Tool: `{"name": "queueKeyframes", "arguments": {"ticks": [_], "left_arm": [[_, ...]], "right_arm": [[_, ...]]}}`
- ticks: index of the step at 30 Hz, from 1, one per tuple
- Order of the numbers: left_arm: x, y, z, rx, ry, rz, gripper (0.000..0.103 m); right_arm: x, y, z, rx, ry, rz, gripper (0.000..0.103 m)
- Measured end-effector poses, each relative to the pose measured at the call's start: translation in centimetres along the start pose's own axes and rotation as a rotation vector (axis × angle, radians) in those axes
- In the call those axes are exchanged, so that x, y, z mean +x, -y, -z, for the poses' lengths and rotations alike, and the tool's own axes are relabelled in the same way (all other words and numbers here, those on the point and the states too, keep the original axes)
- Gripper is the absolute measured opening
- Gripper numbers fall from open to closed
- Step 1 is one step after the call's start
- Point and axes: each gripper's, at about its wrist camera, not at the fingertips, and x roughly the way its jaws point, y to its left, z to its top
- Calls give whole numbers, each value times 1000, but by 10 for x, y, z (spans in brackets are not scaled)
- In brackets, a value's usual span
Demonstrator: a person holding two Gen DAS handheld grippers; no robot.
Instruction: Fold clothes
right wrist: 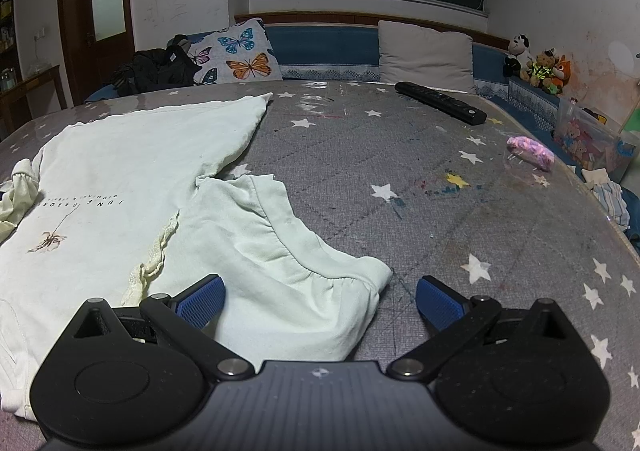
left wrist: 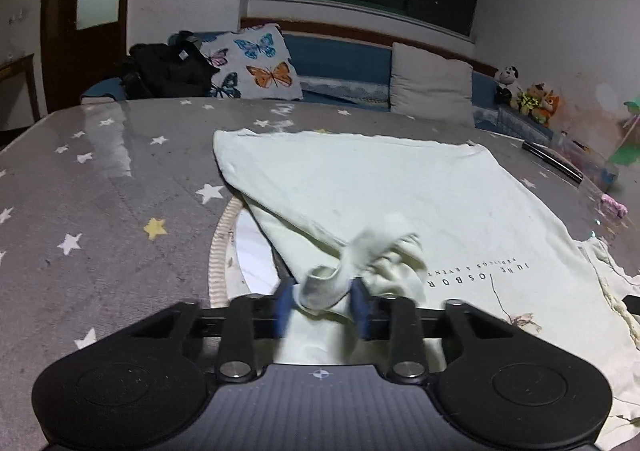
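A pale green T-shirt [left wrist: 380, 187] with dark printed lettering lies spread on the grey star-patterned table [left wrist: 100, 211]. My left gripper [left wrist: 322, 305] is shut on the bunched end of one sleeve [left wrist: 344, 271]; the cloth fills the gap between the blue pads and curls up from them. In the right wrist view the shirt [right wrist: 132, 155] lies at the left, and its other sleeve [right wrist: 288, 251] spreads toward me. My right gripper [right wrist: 320, 303] is wide open just above that sleeve's cuff, with one pad over the cloth and one over bare table.
A black remote control [right wrist: 440, 101] and a small pink object [right wrist: 530, 153] lie on the table's far right. A round mat [left wrist: 224, 251] shows under the shirt's left edge. A clear box of toys [right wrist: 588, 143] stands beyond the right edge. A sofa with cushions [right wrist: 236, 55] runs behind.
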Motion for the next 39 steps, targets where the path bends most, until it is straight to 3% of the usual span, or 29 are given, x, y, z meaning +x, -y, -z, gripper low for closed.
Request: {"name": "queueKeyframes", "arguments": {"ticks": [2,7,12,15,19,21,24,26,27,30,34,38,39], "left_arm": [[-8,-2,0,-16,22,-10,11],[-50,-11,-2,-66,115,-91,8],[-123,-21,1,-140,174,-221,8],[-158,-26,12,-177,149,-318,8],[-151,-44,36,-224,8,-383,13],[-142,-54,44,-269,-44,-383,17],[-141,-66,50,-328,-52,-372,28],[-145,-66,52,-309,-41,-373,47],[-145,-66,53,-295,-38,-373,48],[-143,-68,56,-277,-46,-367,48],[-137,-70,63,-277,-66,-361,46],[-132,-69,65,-260,-68,-362,33],[-131,-68,65,-251,-64,-359,29]], "right_arm": [[0,0,0,0,0,0,103],[1,0,0,2,-1,0,103],[1,0,0,1,-1,1,103],[1,0,0,0,-1,2,103],[1,0,0,0,0,2,103],[1,0,0,1,0,1,103],[0,1,-1,4,3,5,103],[-2,2,-1,12,2,10,103],[-4,4,-1,17,2,9,103],[-10,9,-1,24,-3,6,101],[-12,19,-1,52,-23,7,89],[-14,22,-3,74,-21,-4,76],[-14,22,-4,75,-22,-5,67]]}}
